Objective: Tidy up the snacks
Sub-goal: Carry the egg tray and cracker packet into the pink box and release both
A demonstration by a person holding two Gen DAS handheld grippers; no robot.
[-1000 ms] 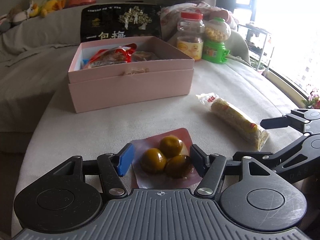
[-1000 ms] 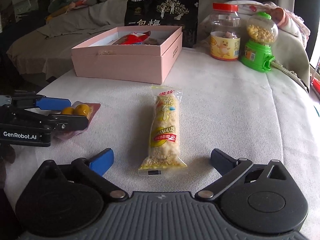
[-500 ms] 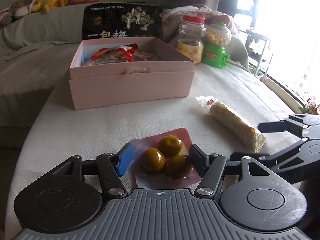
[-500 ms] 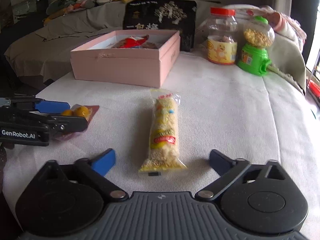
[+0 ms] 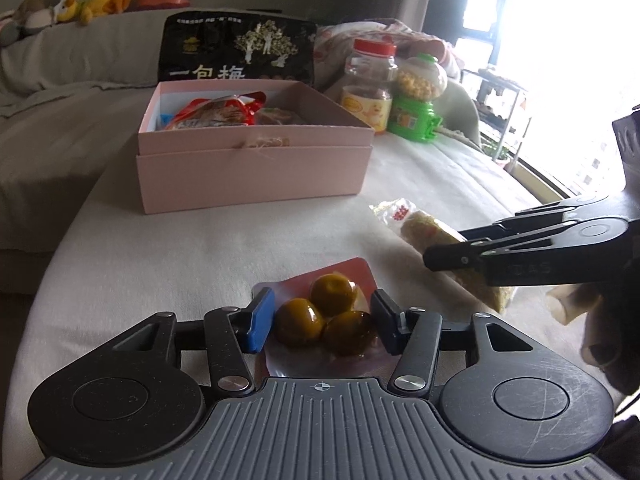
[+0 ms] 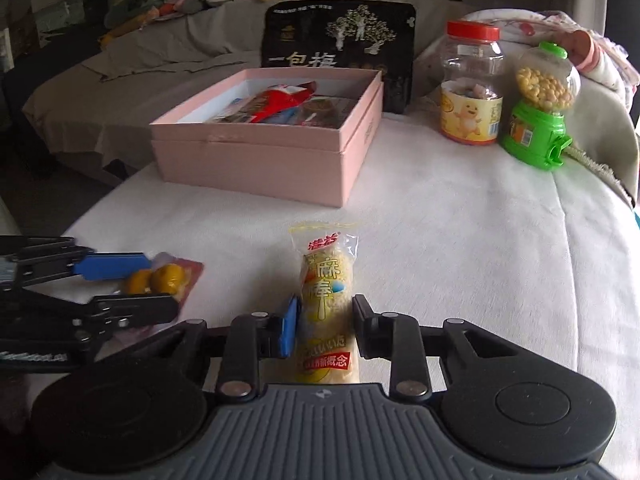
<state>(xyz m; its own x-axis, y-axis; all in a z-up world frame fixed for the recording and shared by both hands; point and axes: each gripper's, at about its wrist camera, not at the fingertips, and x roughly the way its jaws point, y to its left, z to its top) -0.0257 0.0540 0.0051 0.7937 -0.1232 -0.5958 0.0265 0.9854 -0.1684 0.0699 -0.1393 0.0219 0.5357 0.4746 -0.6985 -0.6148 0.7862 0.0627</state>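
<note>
Two snack packs are seen on a white table cloth (image 6: 460, 240), both on the near side of a pink box (image 6: 260, 168). The pink box is the biggest thing there, and red snack bags (image 6: 280, 102) are kept inside it. Behind the pink box a black bag (image 6: 340, 40) is stood up. To the right of the pink box a clear jar with a red lid (image 6: 472, 84) and a green candy machine (image 6: 538, 120) are placed side by side.

In front of the pink box a long crispy snack bar (image 6: 328, 304) is laid pointing away. The right gripper (image 6: 326, 330) is shut on it, with a pad pressed on each side of its near half.

Nearer and to the left of the pink box, a flat red pack of three brown-green balls (image 5: 326, 318) is laid on the cloth. It is found between the fingers of the left gripper (image 5: 322, 322), whose jaws are closing. The blue pad is just beside the pack's left edge, but a firm pinch cannot be told.
</note>
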